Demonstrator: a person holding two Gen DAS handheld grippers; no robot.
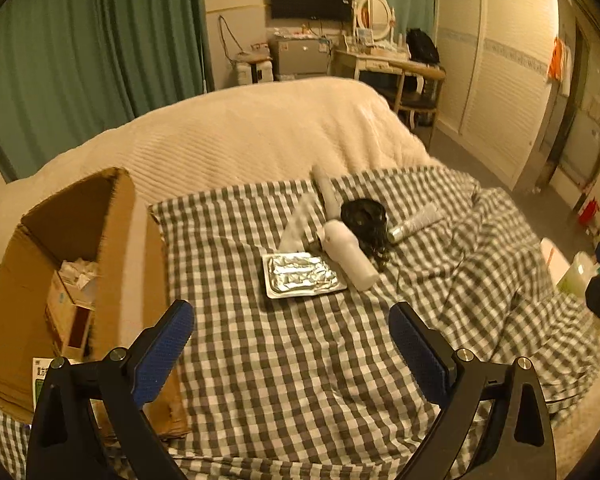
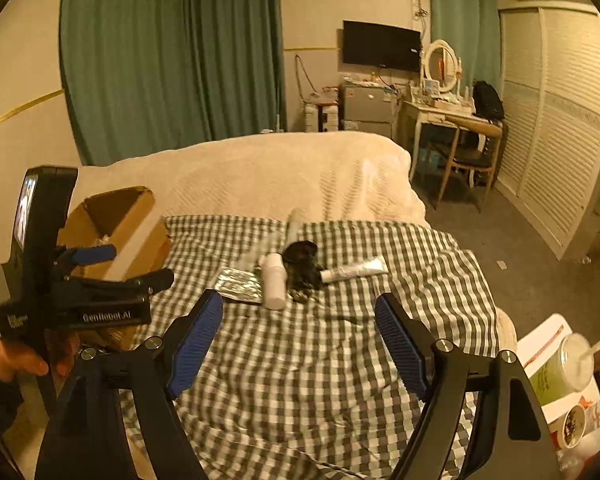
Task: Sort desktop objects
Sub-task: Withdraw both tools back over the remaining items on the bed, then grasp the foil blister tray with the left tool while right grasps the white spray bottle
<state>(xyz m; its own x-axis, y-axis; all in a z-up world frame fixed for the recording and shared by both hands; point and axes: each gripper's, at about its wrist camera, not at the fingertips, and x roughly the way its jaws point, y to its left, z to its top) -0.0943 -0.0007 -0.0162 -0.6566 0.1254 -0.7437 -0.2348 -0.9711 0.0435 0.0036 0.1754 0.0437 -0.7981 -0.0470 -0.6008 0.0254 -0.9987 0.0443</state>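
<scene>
**Two grippers wide open, pile of stuff sitting ahead on the bed**

Both tools are empty right now. The left gripper (image 1: 292, 336) has its blue-padded fingers spread far apart over the checkered sheet (image 1: 284, 368), nothing between them. Same deal with the right gripper (image 2: 300, 332), jaws splayed and holding nothing.

The things to sort are bunched together further up the sheet, well ahead of both sets of fingertips. Nearest the left gripper is a silver foil pack (image 1: 302, 275) lying flat, just beyond the gap between its fingers. Right beside it, touching or almost, a white bottle (image 1: 350, 254) lies on its side. Behind the bottle is a black tangled thing (image 1: 364, 220), can't tell what it is. A white tube (image 1: 416, 222) lies off to the right of that, and another pale tube-like item (image 1: 326, 192) points away behind the clump.

Off to the left sits an open cardboard box (image 1: 112, 240) with a smaller carton (image 1: 66, 316) inside; the left gripper hangs right next to it.
</scene>
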